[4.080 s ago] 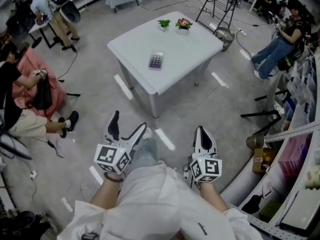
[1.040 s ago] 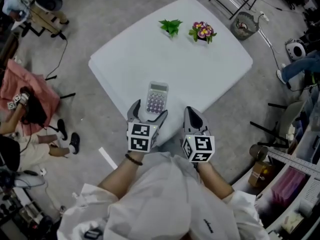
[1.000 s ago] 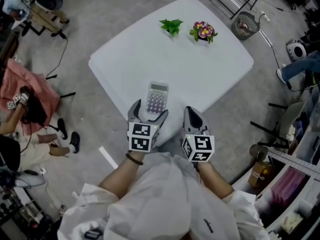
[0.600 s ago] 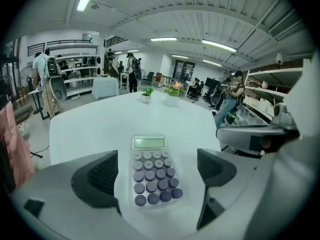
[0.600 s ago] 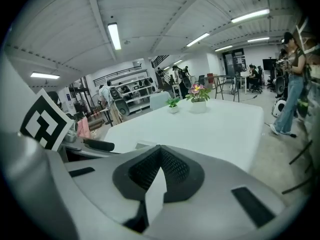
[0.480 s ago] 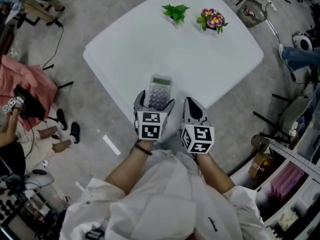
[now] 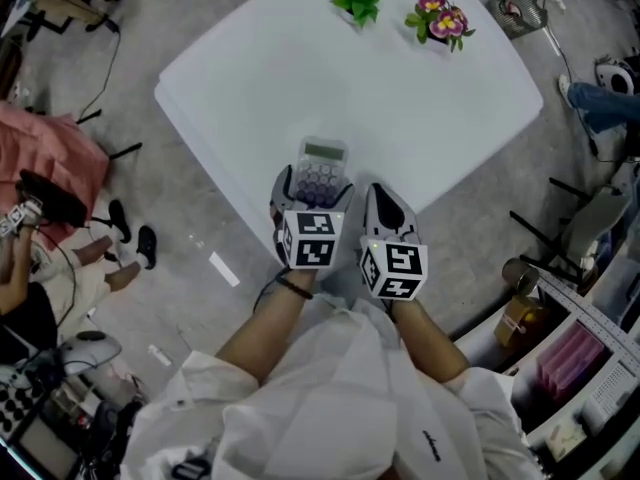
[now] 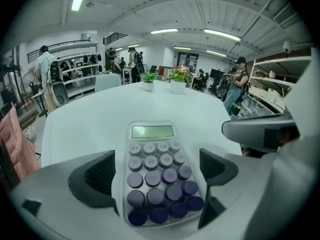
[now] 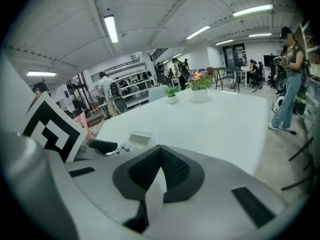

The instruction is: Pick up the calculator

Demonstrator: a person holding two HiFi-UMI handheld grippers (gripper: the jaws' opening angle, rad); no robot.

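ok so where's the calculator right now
In the head view the calculator lies flat by the near edge of the white table, between the jaws of the left gripper, which have just been opening and aren't touching it.

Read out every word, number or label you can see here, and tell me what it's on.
"GT": top-row key of the calculator, faint.
"CE": top-row key, same calculator, faint.
"7", "8": second-row keys, faint.
Darker keys below: unreadable.
Its display: blank.
Print on the person's white shirt: too small to read.
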